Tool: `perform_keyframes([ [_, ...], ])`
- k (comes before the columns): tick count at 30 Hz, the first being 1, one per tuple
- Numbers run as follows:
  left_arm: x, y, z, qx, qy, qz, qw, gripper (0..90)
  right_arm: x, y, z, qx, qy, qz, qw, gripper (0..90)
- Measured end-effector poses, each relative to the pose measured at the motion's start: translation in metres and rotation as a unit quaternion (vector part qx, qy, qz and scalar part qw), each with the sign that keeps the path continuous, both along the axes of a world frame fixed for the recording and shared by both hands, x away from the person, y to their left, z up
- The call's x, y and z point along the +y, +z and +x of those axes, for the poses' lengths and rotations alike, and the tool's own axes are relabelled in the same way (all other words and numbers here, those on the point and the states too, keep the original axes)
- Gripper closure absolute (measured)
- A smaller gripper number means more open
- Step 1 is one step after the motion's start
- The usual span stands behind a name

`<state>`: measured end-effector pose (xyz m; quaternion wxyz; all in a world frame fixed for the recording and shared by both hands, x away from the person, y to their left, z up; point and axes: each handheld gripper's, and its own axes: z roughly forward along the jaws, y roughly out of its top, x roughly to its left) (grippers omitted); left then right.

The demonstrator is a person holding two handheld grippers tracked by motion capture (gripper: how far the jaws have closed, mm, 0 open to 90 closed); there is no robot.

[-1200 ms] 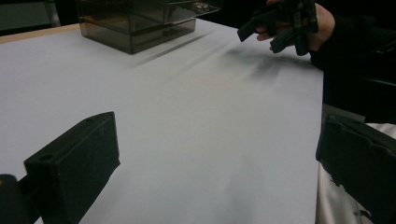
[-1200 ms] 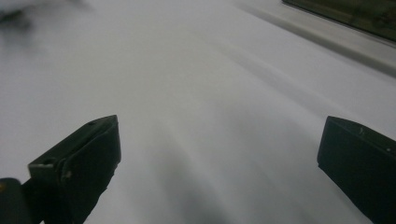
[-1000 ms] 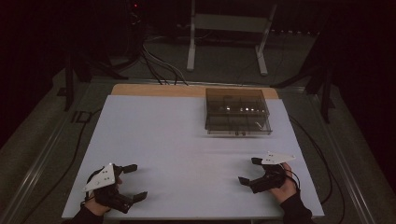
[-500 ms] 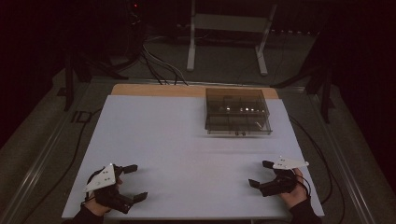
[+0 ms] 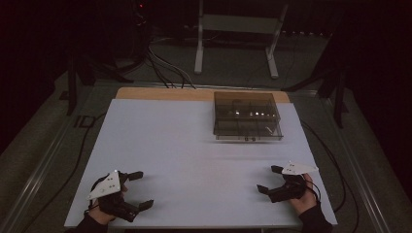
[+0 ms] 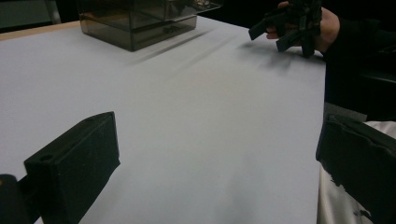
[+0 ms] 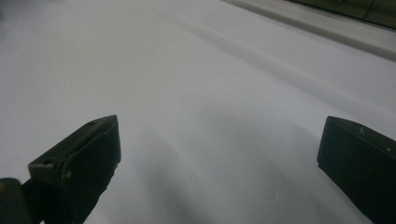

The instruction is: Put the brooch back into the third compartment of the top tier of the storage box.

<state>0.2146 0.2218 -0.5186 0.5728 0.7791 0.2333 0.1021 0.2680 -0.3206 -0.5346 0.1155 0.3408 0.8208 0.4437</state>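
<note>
Box (image 5: 247,116) of smoky clear plastic, far right of table (image 5: 184,160): stiff, slick, likely light.
Both grippers, left (image 5: 142,189) & right (image 5: 270,179), gape wide, empty (grip box by its side walls).

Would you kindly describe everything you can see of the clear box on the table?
The box is a low, rectangular case of smoky, see-through plastic, with what look like inner dividers forming compartments. Small pale items glint inside, too small to identify. It appears shut and sits flat and upright on the white table, at the far right, close to the far edge. In the left gripper view it shows at top left. Nothing touches it: the left gripper and right gripper, both open, are at the near edge.
</note>
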Motion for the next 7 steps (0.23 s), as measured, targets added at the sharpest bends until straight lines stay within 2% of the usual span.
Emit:
perform_keyframes([
  [6, 0.0002, -0.0001, 0.0002, 0.001, 0.0, -0.001, 1.0, 0.5, -0.0001, -0.0008, 0.0012, 0.003, -0.006, -0.001, 1.0, 0.0],
  [7, 0.0001, -0.0001, 0.0003, 0.001, 0.001, -0.003, 1.0, 0.5, -0.0005, -0.0004, 0.0015, -0.002, -0.009, -0.002, 1.0, 0.0],
])
